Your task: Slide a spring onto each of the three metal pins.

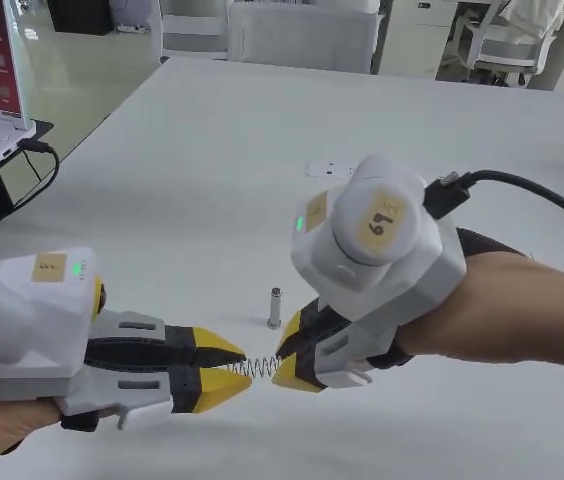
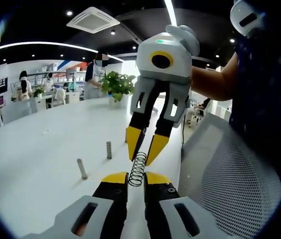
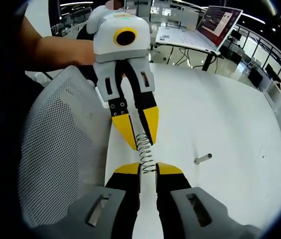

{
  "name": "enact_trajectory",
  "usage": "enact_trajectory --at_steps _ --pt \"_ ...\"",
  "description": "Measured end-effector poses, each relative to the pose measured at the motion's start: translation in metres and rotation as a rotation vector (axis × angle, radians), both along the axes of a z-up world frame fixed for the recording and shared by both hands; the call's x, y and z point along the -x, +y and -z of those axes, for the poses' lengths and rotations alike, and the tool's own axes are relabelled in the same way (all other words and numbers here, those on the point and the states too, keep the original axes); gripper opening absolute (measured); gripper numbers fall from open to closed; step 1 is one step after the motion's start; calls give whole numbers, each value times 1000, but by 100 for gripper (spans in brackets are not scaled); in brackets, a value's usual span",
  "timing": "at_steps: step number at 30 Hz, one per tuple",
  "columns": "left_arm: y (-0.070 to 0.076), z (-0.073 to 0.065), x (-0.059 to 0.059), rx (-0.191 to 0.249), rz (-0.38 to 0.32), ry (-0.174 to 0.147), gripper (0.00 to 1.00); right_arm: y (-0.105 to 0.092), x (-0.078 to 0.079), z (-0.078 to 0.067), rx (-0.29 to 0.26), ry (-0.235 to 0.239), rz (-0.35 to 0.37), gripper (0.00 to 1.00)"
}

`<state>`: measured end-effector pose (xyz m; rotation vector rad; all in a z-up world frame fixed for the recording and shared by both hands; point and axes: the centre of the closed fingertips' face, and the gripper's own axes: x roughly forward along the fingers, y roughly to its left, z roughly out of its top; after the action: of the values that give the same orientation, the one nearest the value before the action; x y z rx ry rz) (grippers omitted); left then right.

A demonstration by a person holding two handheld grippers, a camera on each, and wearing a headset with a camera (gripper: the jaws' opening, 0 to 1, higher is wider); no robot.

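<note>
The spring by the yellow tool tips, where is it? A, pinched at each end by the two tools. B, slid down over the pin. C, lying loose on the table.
A: the spring runs between the left tool and right tool, each shut on one end.

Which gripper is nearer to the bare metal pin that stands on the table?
Right. The right gripper has the bare pin just beyond its jaws; the left gripper lies further off, toward the left. Both hold the spring.
</note>
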<state>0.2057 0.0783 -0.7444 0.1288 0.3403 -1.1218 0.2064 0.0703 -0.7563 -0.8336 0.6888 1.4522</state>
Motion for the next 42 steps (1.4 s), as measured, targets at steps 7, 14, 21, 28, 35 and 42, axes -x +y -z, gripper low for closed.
enact_trajectory --at_steps 7,14,21,28,35,42 --pt "-4 -1 2 5 18 10 3 -3 -1 -1 -2 -9 -16 9" --pt "-6 -1 7 8 41 22 2 -5 3 -1 -3 4 -34 9" --pt "-8 -3 10 5 59 22 2 -6 6 2 3 22 -53 10" --pt "-11 -10 11 23 70 15 2 -6 8 9 10 39 -63 10" --pt "-11 -12 10 32 71 13 2 -7 8 10 7 37 -62 9" --pt "-12 -10 9 25 71 9 2 -8 7 4 9 22 -67 8"
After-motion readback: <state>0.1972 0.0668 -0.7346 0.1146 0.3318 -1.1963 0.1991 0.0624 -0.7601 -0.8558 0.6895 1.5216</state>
